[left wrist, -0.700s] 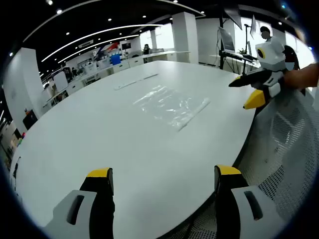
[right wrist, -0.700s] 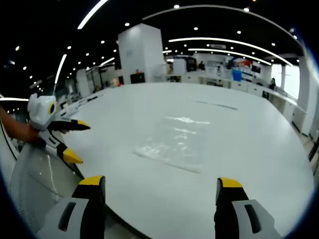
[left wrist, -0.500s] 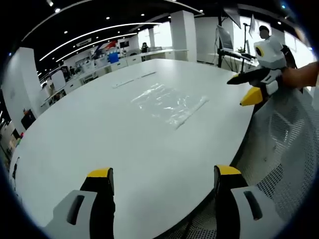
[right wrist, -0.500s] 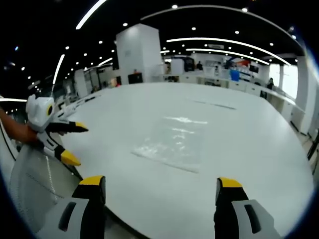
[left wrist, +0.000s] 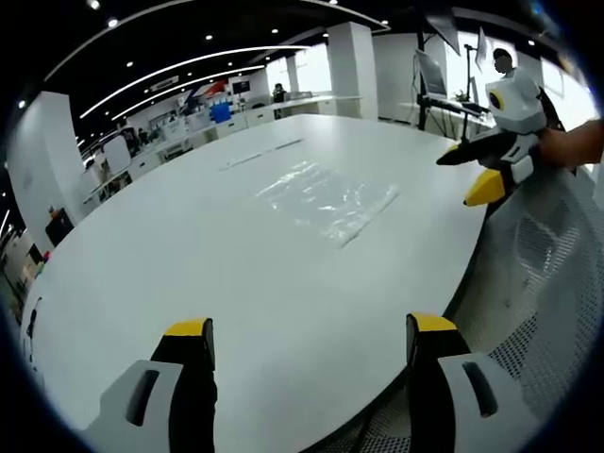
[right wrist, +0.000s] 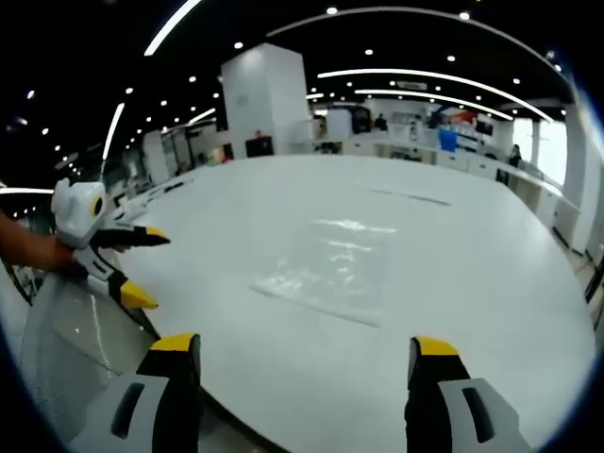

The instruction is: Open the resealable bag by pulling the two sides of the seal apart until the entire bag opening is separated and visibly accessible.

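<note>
1. Left gripper (left wrist: 307, 342) hangs over the near edge of the white table (left wrist: 189, 245), jaws wide apart, nothing between them.
2. The clear resealable bag (left wrist: 326, 200) lies flat at 12 o'clock ahead, untouched.
3. Right gripper (right wrist: 305, 360) is spread too and empty, with the bag (right wrist: 330, 269) at 12 o'clock.
4. Each gripper shows in the other's view: right (left wrist: 477, 170) at 2 o'clock, left (right wrist: 132, 267) at 9 o'clock, both beside the table's edge.

A large white table (left wrist: 170, 255) with a rounded edge spans the foreground. A mesh-backed chair (left wrist: 547, 283) stands just beside its edge. Beyond rises a white square pillar (right wrist: 266, 99) (ceiling light strips curve overhead), and desks (right wrist: 444, 151) line the far windows.
</note>
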Demonstrator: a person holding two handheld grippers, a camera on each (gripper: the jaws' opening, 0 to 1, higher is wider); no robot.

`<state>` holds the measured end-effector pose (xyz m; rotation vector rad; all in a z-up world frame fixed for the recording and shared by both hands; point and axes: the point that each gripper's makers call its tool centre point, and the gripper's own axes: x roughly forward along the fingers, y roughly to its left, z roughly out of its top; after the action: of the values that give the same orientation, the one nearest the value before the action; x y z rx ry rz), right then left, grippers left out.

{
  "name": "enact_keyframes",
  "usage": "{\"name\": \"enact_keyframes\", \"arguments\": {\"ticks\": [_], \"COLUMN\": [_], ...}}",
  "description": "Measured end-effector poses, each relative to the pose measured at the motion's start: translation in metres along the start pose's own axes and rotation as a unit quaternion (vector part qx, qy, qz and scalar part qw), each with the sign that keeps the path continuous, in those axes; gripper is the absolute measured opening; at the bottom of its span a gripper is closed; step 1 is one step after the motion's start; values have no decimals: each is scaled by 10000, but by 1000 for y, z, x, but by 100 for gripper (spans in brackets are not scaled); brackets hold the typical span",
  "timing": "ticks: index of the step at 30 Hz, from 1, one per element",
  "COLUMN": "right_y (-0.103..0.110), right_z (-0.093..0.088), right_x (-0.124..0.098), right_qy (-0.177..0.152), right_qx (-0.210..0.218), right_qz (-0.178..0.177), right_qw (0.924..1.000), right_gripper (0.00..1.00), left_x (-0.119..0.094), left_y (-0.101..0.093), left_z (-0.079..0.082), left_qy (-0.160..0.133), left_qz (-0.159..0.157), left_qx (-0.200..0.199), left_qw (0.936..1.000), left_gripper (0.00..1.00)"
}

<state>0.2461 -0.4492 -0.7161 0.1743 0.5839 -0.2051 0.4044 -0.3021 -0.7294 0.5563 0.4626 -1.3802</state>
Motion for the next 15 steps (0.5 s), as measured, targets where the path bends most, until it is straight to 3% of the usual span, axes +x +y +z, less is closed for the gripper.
{"name": "enact_keyframes", "arguments": {"ticks": [15], "right_y": [-9], "right_z": [8], "right_x": [-3], "right_qy": [-228], "right_qx": [3], "right_qz": [-207], "right_qw": [9995], "right_gripper": [90], "left_x": [1], "left_y": [-4], "left_z": [-1], "left_qy": [54], "left_qz": [-73], "left_qx": [115], "left_qw": [9999], "left_gripper": [84]}}
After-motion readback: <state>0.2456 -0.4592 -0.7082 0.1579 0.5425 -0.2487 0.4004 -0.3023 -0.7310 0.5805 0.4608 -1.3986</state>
